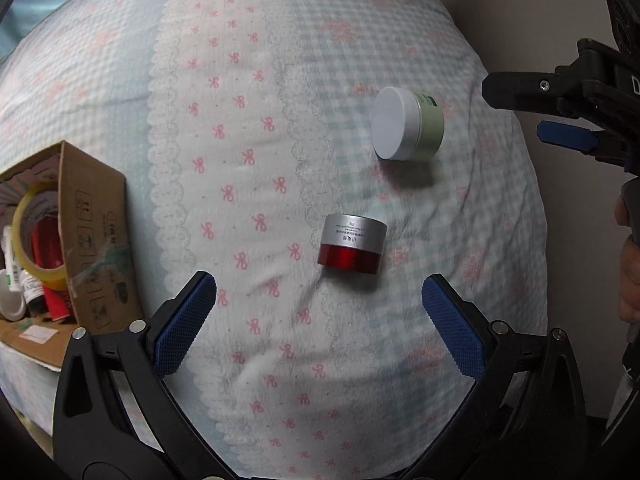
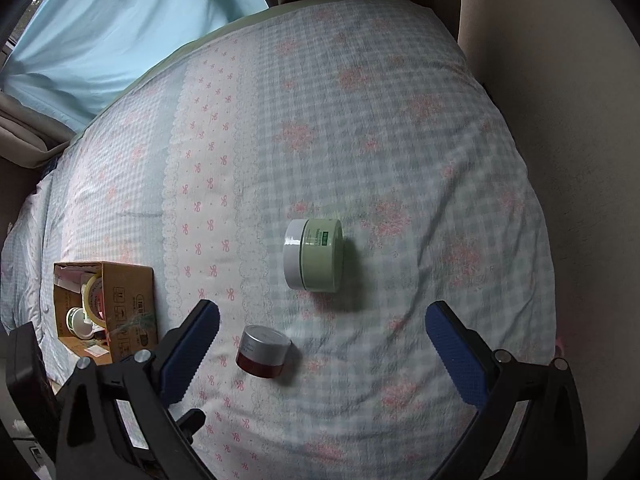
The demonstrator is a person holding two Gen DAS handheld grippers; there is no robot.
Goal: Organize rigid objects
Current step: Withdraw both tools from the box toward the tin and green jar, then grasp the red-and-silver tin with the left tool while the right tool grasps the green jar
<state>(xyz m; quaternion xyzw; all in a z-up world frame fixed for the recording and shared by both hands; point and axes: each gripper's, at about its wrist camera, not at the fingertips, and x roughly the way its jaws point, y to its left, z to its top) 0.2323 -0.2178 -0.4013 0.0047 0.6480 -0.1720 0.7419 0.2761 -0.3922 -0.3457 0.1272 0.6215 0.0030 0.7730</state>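
Note:
A small jar with a silver lid and red base (image 1: 352,243) (image 2: 263,350) lies on the bedspread, just ahead of my open left gripper (image 1: 319,312). Farther off lies a pale green jar with a white lid (image 1: 407,130) (image 2: 314,255), tipped on its side. My right gripper (image 2: 322,340) is open and empty; the green jar sits ahead between its fingers and the red jar near its left finger. The left wrist view shows the right gripper (image 1: 560,120) at the right edge, beside the green jar.
An open cardboard box (image 1: 94,236) (image 2: 130,304) stands at the left on the bed, holding a roll of yellow tape (image 1: 30,236), tubes and small bottles. The bedspread (image 1: 248,160) is soft and wrinkled. A hand (image 1: 630,264) holds the right gripper's handle.

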